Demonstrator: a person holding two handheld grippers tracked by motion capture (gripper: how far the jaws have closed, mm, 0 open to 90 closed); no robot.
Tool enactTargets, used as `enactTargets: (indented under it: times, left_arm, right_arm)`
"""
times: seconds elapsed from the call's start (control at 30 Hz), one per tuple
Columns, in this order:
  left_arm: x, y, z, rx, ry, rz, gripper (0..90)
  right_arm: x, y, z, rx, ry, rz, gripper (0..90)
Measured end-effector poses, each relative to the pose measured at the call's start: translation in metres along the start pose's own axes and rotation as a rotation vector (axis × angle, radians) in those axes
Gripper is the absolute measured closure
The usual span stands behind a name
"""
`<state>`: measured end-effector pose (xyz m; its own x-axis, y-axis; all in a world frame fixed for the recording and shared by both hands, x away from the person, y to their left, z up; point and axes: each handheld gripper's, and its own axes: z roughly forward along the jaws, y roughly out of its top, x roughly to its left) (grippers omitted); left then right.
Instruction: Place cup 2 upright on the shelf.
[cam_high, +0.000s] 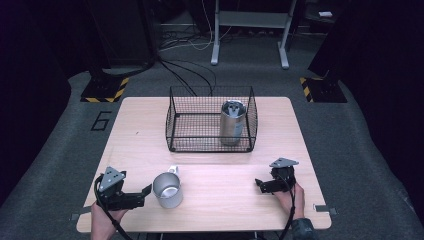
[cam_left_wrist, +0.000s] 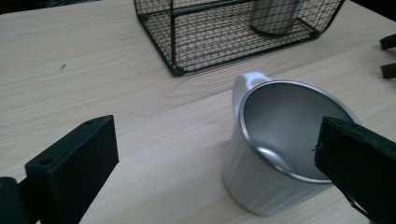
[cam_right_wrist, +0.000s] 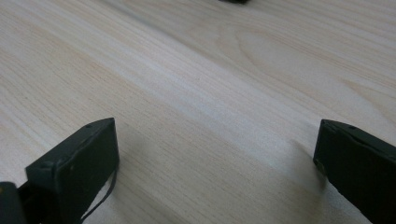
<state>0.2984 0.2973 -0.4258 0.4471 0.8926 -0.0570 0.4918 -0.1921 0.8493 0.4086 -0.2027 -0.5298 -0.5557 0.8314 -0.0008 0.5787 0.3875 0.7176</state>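
Right now my left tongs (cam_high: 145, 192) sit wide apart just beside the white ribbed mug with a steel-lined inside (cam_high: 167, 189), which stands upright near the front of the pale wooden desk (cam_high: 225, 192). My right tongs (cam_high: 259, 184) gape too, clasping nothing, well apart from it.

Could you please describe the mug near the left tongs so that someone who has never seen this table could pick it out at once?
Start at the black wire basket in the middle of the wooden table, then come toward the near edge. The mug stands upright there, just beside the open left tongs. Unlike the tall metal tumbler inside the basket, it is short, white outside, silvery inside, with a handle.
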Motion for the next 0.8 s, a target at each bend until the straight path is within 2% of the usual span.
enactTargets:
  times: [0.13, 0.37, 0.43, 0.57, 0.7, 0.8]
  left_arm:
    - [-0.013, 0.004, 0.005, -0.006, -0.028, 0.030, 0.0]
    - [-0.032, 0.005, 0.017, 0.004, -0.071, 0.056, 0.0]
    - [-0.037, 0.004, 0.022, 0.013, -0.069, 0.075, 0.0]
    - [-0.043, 0.002, 0.030, 0.021, -0.078, 0.089, 0.0]
    - [-0.045, 0.000, 0.034, 0.021, -0.076, 0.089, 0.0]
    - [-0.045, -0.002, 0.039, 0.027, -0.072, 0.070, 0.0]
  right_arm:
    - [0.000, 0.000, 0.000, -0.001, -0.002, 0.001, 0.0]
    - [0.000, 0.000, 0.000, 0.001, -0.004, -0.001, 0.0]
    - [0.000, 0.000, 0.000, 0.001, -0.005, 0.001, 0.0]
    - [-0.001, 0.000, 0.000, 0.000, -0.006, -0.001, 0.0]
    - [0.000, 0.000, 0.000, -0.004, -0.007, 0.001, 0.0]
    - [-0.001, 0.000, 0.000, 0.007, -0.004, -0.003, 0.0]
